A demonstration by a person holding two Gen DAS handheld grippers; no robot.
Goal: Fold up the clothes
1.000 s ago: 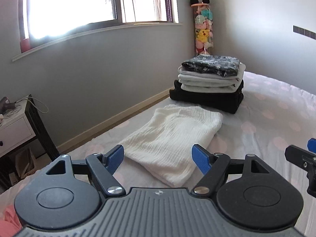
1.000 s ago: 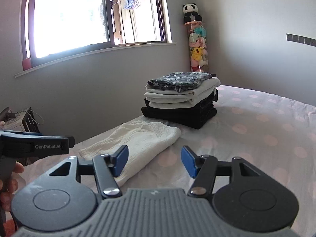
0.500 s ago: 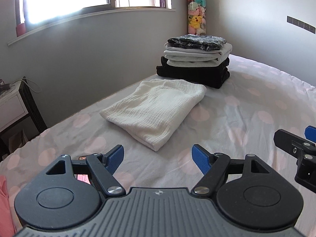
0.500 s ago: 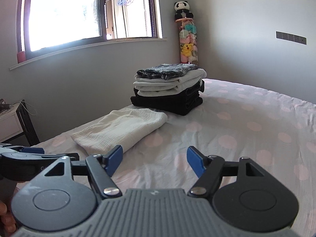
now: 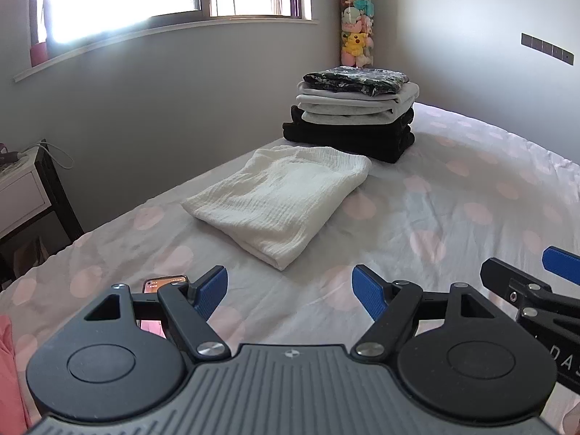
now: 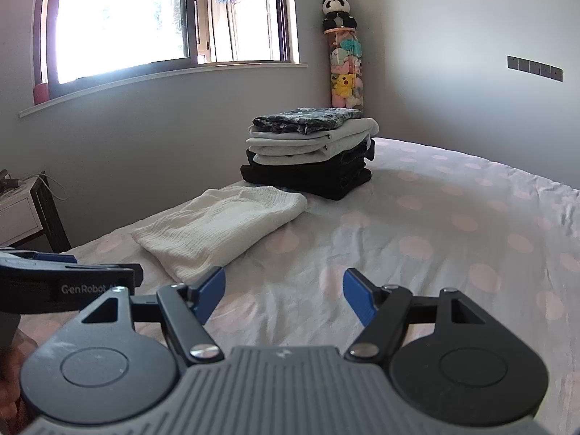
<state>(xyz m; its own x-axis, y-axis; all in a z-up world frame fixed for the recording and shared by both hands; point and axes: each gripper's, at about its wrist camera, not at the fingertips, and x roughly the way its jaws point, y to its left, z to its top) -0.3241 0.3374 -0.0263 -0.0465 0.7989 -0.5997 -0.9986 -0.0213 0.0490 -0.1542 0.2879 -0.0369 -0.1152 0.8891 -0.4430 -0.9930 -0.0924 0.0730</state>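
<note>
A folded white textured garment (image 5: pixel 279 195) (image 6: pixel 221 224) lies flat on the polka-dot bed (image 5: pixel 453 199). Behind it stands a stack of folded clothes (image 5: pixel 351 116) (image 6: pixel 311 152): black at the bottom, pale grey in the middle, a dark patterned piece on top. My left gripper (image 5: pixel 290 286) hovers over the sheet short of the white garment's near corner, open and with nothing between its fingers. My right gripper (image 6: pixel 284 284) is beside it to the right, also open over bare sheet. Each gripper shows at the edge of the other's view.
A phone (image 5: pixel 163 284) lies on the bed just behind my left finger. Pink fabric (image 5: pixel 7 362) shows at the lower left edge. A nightstand (image 5: pixel 21 188) stands off the bed's left side. A tube of plush toys (image 5: pixel 355 32) fills the far corner.
Both grippers have drawn back from the white garment and sunk toward the bed. The right jaws have widened. The phone has come into the left view.
</note>
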